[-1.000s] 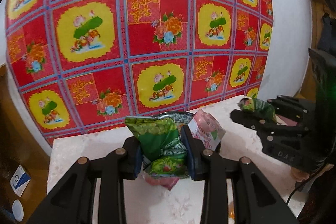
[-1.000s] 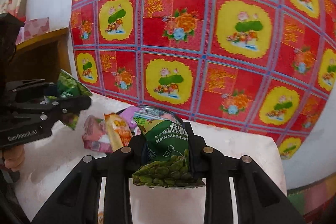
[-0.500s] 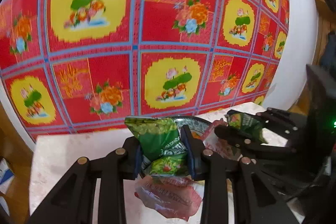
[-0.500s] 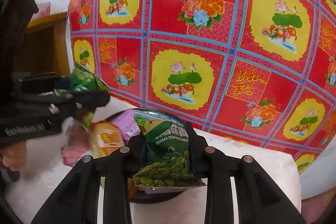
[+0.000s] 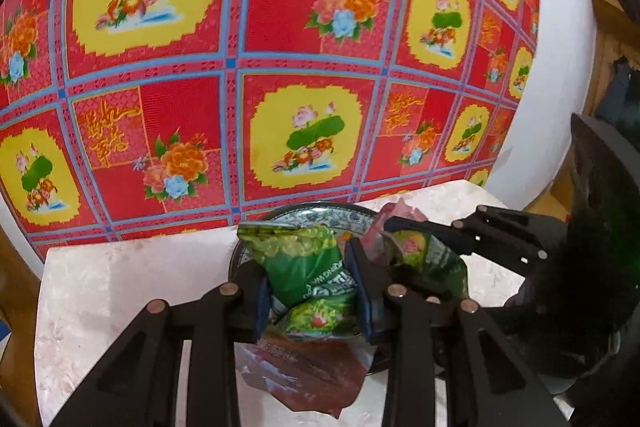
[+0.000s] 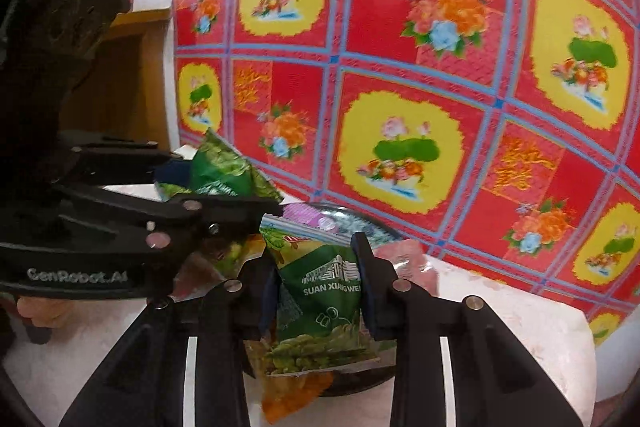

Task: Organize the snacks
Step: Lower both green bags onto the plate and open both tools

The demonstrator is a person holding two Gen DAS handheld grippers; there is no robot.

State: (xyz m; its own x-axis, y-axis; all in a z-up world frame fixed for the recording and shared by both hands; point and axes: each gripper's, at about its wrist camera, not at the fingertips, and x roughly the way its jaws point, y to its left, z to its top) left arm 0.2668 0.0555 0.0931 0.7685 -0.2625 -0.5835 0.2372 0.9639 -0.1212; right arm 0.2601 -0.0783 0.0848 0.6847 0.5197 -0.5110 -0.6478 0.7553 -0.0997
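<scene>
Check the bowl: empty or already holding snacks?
Holding snacks. Pink packets lie inside the patterned bowl, and both green packets hang over it between fingers.

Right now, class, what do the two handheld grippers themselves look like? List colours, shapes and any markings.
Both are black. The right gripper has two angular linkage arms with round silver pivot pins, a white stripe along each arm, and dark blue pads inside the fingers. The left gripper has the same build; seen from the right wrist camera, its side carries white lettering reading GenRobot.AI. No cables show.
</scene>
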